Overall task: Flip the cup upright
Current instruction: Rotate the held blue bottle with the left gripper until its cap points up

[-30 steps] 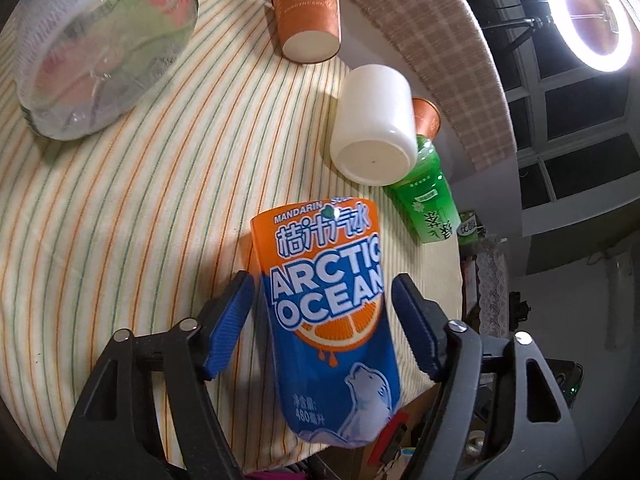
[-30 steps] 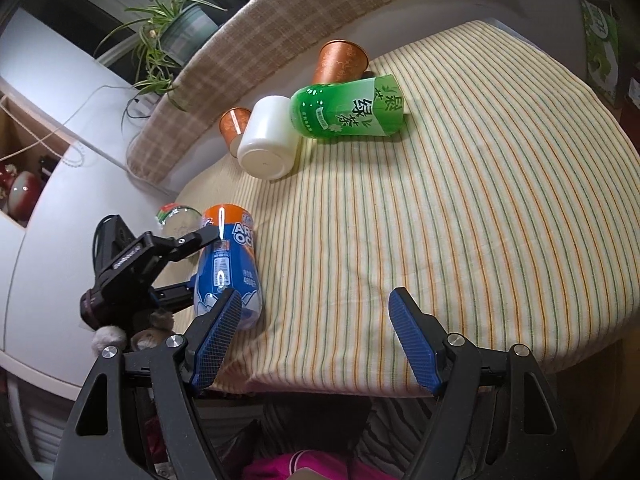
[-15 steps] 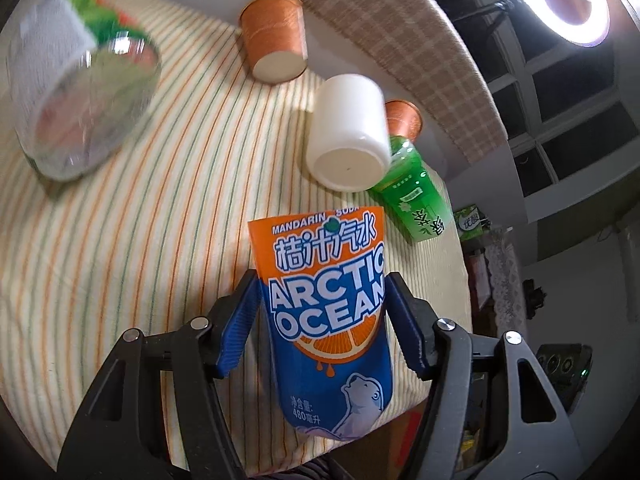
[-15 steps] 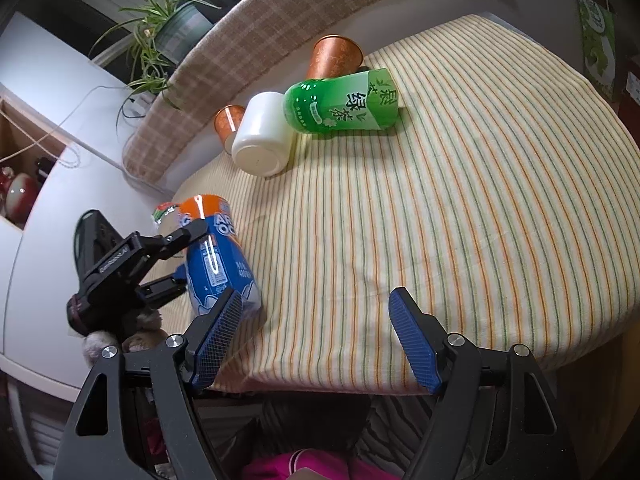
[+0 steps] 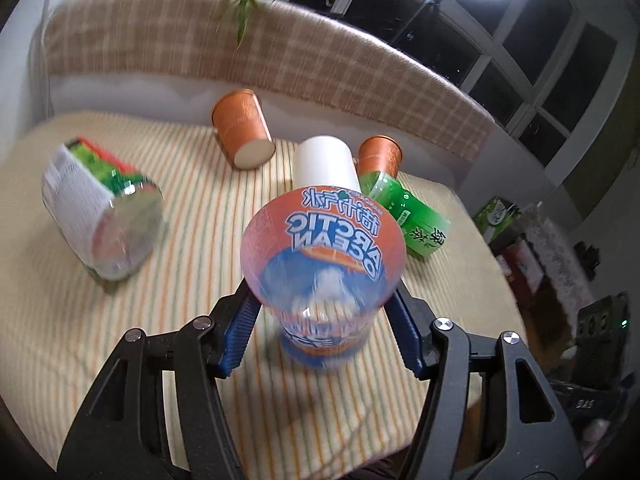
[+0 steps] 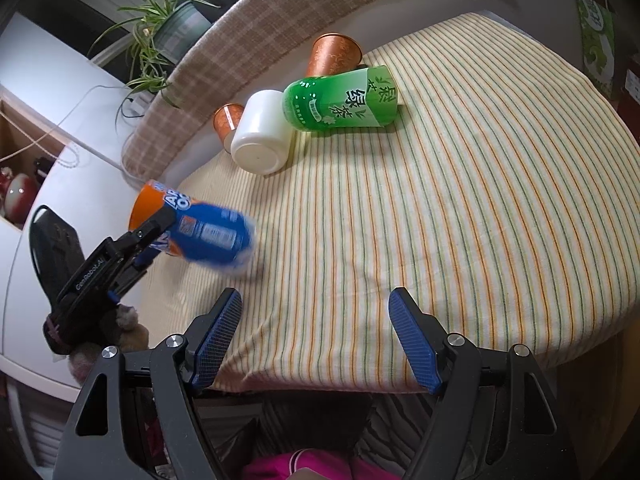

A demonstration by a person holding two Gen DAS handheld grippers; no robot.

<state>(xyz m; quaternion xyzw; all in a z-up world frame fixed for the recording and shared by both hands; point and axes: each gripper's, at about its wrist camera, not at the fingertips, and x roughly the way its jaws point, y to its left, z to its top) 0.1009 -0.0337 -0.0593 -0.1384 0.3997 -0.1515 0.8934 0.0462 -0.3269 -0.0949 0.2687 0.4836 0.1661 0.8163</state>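
Observation:
An orange and blue "Arctic Ocean" cup (image 5: 324,276) is clamped between the blue pads of my left gripper (image 5: 322,320). It is tilted, its open mouth turned toward the camera and its base near the striped tablecloth. In the right wrist view the same cup (image 6: 200,228) is blurred and leans in the left gripper (image 6: 156,228) by the table's left edge. My right gripper (image 6: 314,336) is open and empty over the table's near edge.
On the striped tablecloth (image 6: 440,208) lie a white cup (image 6: 262,136), a green cup (image 6: 340,98) and a clear cup with a green and red label (image 5: 104,220). Two orange cups (image 5: 242,134) (image 5: 378,156) stand mouth down at the back, by a checked backrest (image 5: 280,40).
My left gripper closed on the Arctic Ocean cup, lifted it and swung it from lying flat toward upright. The right gripper stayed still.

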